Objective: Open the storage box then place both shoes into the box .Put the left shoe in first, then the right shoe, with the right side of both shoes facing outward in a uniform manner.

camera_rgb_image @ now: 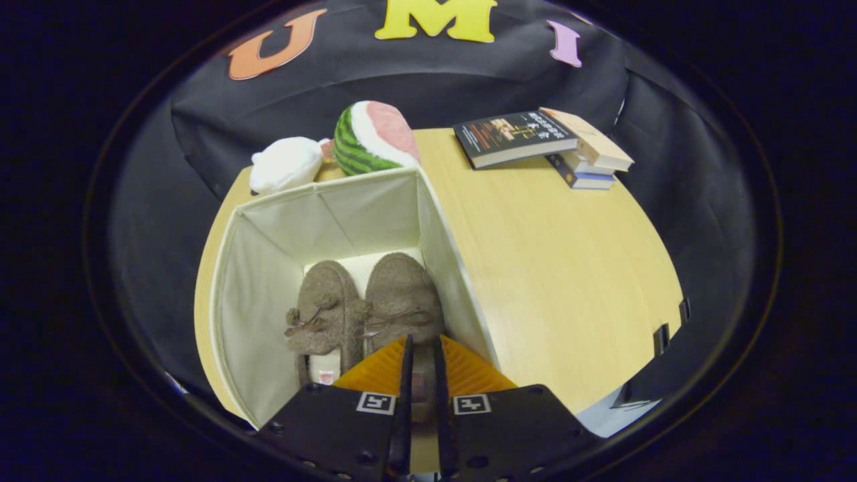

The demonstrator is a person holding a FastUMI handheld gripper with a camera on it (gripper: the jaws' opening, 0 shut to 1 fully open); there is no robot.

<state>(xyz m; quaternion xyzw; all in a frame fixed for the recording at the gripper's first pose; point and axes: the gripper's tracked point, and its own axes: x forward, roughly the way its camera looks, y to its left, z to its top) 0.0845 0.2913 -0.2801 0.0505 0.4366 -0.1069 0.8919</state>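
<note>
From the gripper view, the jaws [422,348] sit nearly closed, pinching the heel of the right shoe [404,294] inside the open storage box [268,281], its long axis running straight ahead, snug beside the left shoe [326,308] on the table [556,268].

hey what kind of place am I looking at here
Probably a staged recording booth, not a home: a wooden table backed by black cloth, with props like a plush watermelon and stacked books. The gripper is nearly closed on a shoe.
</note>
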